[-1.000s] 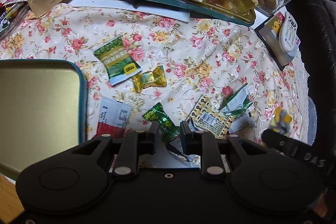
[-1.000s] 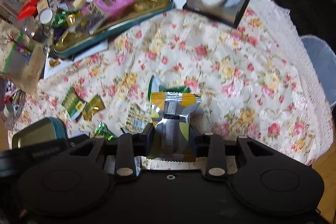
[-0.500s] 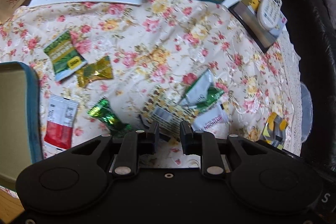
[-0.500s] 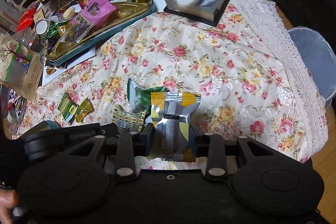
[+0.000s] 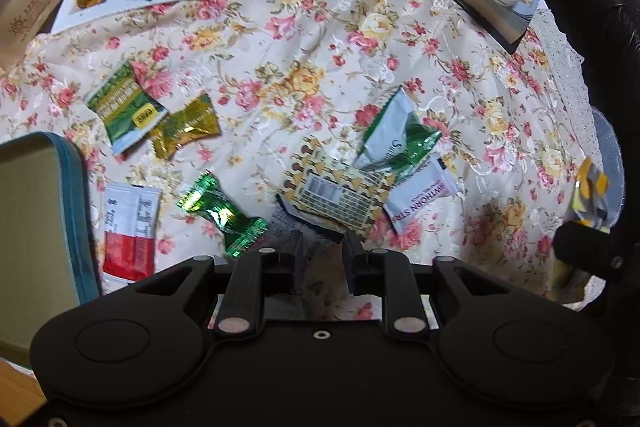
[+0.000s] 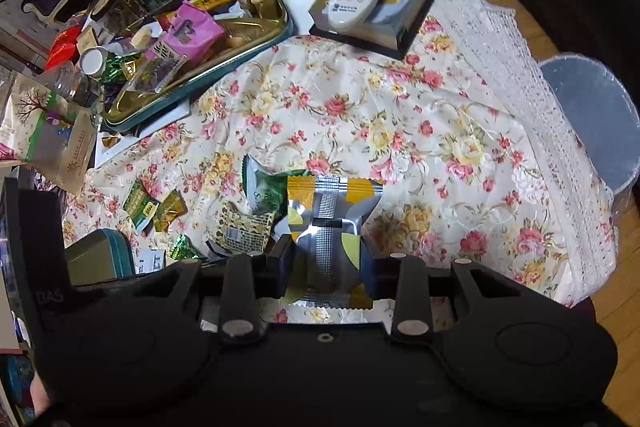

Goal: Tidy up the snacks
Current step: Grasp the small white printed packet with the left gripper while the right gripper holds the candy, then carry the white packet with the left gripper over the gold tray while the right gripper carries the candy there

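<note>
Right wrist view: right gripper (image 6: 326,263) points steeply down, fingers pinching a yellow-silver snack packet (image 6: 330,227); left gripper (image 5: 322,255) fingers spread, empty.

My left matte black plastic two-finger gripper (image 5: 322,259): rounded housing, two raised discs, silver pivot rivets, small centre screw hole. My right matte black gripper (image 6: 327,263) is built identically; the left one's side shows faint embossed lettering.

left tool (image 5: 322,255) apparently empty above snack packets (image 5: 336,193).
</note>
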Demonstrator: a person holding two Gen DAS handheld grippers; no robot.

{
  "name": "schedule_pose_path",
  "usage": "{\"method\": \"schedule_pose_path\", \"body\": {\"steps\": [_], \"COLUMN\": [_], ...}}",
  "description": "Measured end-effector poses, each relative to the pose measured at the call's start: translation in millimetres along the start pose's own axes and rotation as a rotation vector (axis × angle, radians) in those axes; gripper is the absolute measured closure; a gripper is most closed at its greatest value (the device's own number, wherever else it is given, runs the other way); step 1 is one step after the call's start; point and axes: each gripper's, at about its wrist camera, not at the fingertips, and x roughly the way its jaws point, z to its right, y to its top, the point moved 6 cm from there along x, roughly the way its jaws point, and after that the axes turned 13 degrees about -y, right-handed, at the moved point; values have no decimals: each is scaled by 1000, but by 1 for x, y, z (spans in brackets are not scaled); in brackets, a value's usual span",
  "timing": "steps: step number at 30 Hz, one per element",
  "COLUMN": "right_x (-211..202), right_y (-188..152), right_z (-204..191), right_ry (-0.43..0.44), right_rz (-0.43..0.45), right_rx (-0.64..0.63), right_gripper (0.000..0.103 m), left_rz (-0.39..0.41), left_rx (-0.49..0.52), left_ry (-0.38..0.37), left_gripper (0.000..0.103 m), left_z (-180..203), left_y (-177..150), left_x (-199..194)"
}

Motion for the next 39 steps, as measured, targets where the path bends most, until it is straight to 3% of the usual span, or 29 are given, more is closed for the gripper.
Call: {"method": "schedule_pose_path", "body": {"steps": [5,17,23,26,30,34,39], "right_x": [-6,-12,-11,-10,-11,-11,-9], "right_y": [-2,-3,-3,-4,-4,-4,-4], "right_z": [-5,-7,-5,-5,-4,-4,-5], "right_ry": [51,76,78,73,75,67,54], "right_rz": [-17,-15,-29,-31,-32,-31,-36], "right_rx": [-13,-31,-17,-15,-12,-8,-6], "right_gripper": [66,66,66,66,66,66,66], "left_rz": [18,-7,-12,-58,-47,-44,-23], "left_rx": [19,113,140,99,91,82,44], "left_ry": [29,87,107,114,128,127,93], "left_gripper": [72,70,51,52,52,59,61], "left_z": [-7,-4,-2,-9,-8,-7,-4], "left_y": [2,-8,-11,-15,-13,-14,-13], "left_x": [-2,16,26,38,40,40,27]}}
